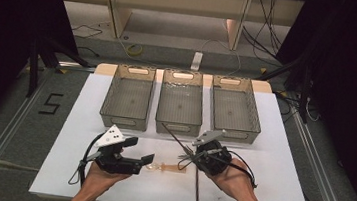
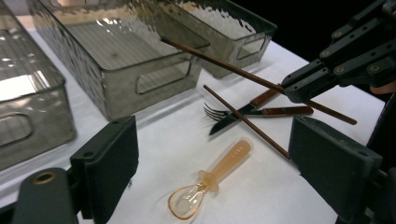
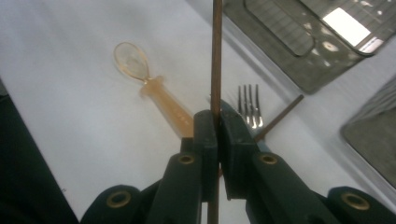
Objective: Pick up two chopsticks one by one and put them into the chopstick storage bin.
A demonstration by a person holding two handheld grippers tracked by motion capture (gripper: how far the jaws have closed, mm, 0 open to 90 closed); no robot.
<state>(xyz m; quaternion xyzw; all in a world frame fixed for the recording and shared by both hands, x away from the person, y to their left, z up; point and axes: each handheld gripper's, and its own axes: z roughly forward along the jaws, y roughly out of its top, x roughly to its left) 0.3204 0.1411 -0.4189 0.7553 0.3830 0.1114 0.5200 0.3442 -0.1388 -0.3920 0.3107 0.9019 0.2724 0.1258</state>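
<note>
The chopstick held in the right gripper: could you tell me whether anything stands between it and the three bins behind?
Nothing visible does. The right gripper is shut on the chopstick, lifted above the fork and knife; bare white table lies before the bins, which look empty.

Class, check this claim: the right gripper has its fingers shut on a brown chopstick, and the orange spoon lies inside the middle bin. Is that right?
Not quite. The right gripper is shut on the chopstick, but the orange spoon lies on the white table in front of the bins, as the left gripper view shows.
</note>
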